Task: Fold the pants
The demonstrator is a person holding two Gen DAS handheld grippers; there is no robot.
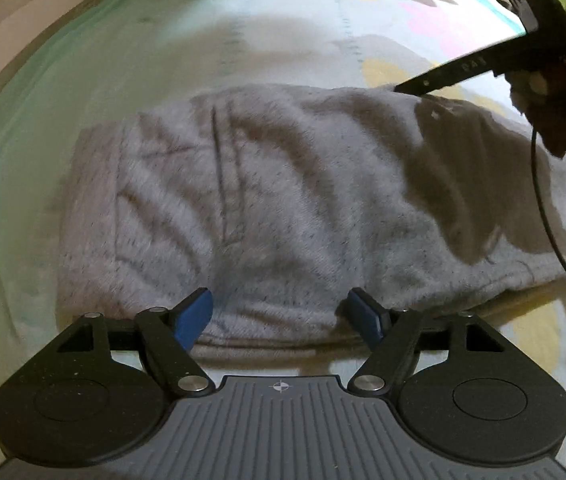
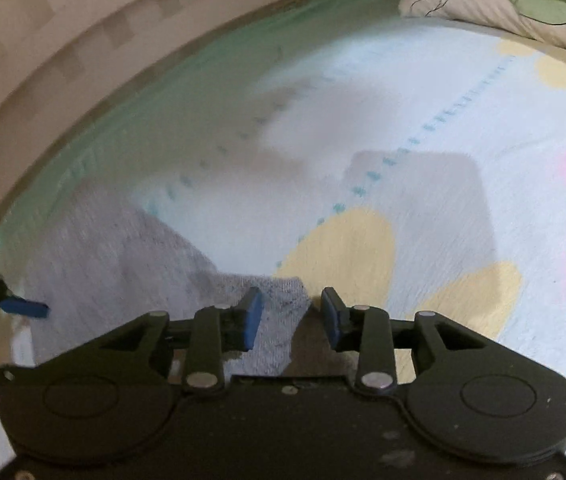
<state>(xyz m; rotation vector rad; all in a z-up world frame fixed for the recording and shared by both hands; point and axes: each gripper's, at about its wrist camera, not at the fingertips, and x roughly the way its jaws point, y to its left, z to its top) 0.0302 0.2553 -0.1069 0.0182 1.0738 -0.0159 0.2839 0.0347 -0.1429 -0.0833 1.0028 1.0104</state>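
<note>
- Left gripper (image 1: 281,314): jaws spread wide, blue pads (image 1: 194,314) well apart, nothing clamped between them. The pads sit low over the near folded edge of the pants (image 1: 243,200); whether they touch the cloth cannot be told.
- Right gripper (image 2: 291,318): jaws partly open, a moderate gap between the blue pads (image 2: 253,318). A corner of the grey fabric lies in that gap, nearer the left pad — it does not appear pinched, and contact cannot be confirmed.
- Pants: grey heathered knit, folded into a thick, roughly rectangular bundle lying flat on the bed. A vertical seam or pocket line runs down the upper layer; soft creases fan across the surface. In the right wrist view the garment (image 2: 95,256) fills the lower left, its corner reaching under the gripper.
- Right gripper as seen from the left wrist view (image 1: 423,84): one dark finger tip at the far right edge of the bundle, with a trailing black cable (image 1: 551,220) hanging beside it.
- Bedsheet (image 2: 423,128): pale, with yellow and pink blotches and a dotted blue stitch line, green along the far border.
- Pillow (image 2: 515,4): cream with green leaf print, at the far end of the bed.
- Both views show motion blur.
</note>
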